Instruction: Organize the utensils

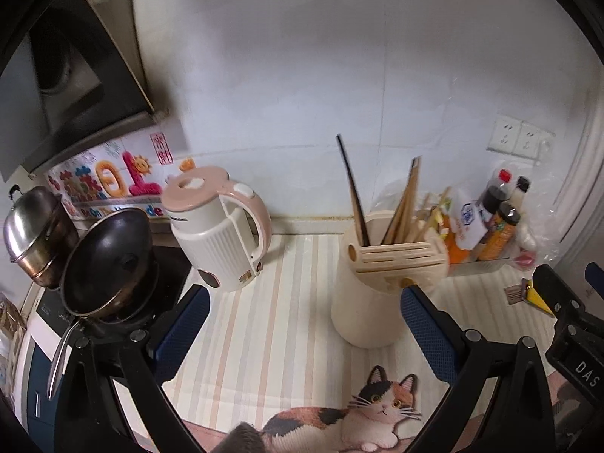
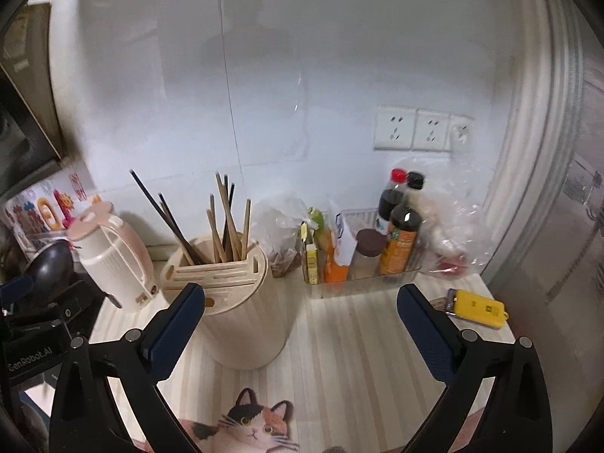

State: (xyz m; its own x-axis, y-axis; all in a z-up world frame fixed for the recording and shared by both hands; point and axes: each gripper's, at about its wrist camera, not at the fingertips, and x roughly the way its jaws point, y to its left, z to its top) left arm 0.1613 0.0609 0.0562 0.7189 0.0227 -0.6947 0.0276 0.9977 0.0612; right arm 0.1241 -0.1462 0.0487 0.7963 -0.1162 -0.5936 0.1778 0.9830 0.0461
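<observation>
Wide white wall fills the back, and below it the striped counter mat runs across the whole worktop. Off to the left in the left wrist view, a dark wok sits on the stove beside a steel pot. Next up, the cream and pink kettle stands on the mat, just left of the cream utensil holder. That holder stands upright mid-counter, and the chopsticks are all in it, poking up from its back compartment, some dark, some pale wood, leaning at different angles. To its right, a clear tray holds sauce bottles and packets. A cat picture lies at the near edge of the mat. Near the right end of the counter lies a small yellow tag.

Now the grippers: left gripper spread wide, nothing between its blue pads, the holder just beyond them. Right gripper released too, jaws wide apart and empty, holder sitting by its left finger.
</observation>
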